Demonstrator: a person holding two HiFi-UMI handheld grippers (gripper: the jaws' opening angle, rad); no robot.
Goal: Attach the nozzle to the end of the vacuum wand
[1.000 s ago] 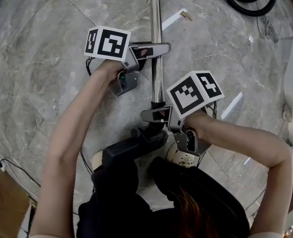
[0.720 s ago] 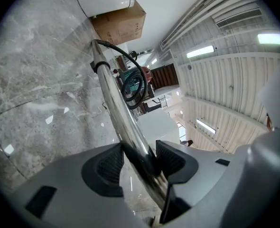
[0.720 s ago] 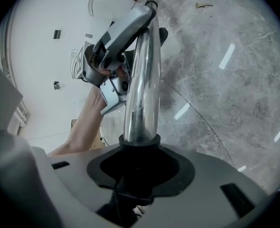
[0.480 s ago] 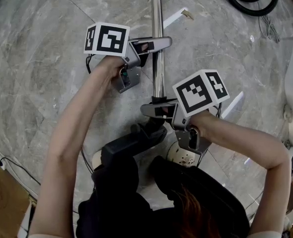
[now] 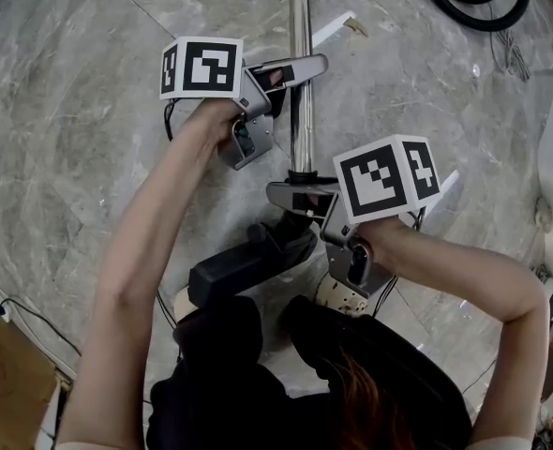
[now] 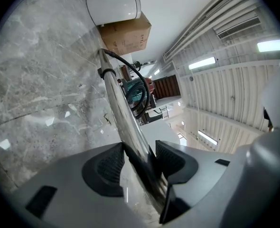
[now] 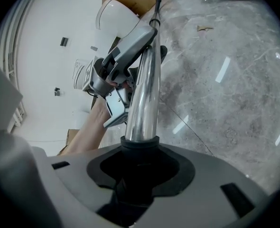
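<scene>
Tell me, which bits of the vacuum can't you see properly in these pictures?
- Far end of the metal tube: head view, cut off by the top edge.
- Whatever sits below the black collar: right gripper view, too dark between the jaws of the right gripper.
- Black vacuum part: head view, partly behind that gripper and the person's hair.
- Black ring: head view, cut off by the top edge.

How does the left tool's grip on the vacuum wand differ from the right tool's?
The left tool clamps the shiny metal tube, farther from the person; the right tool clamps the black collar at its near end. The left tool comes from the left, the right tool from the right. Both are shut.
</scene>
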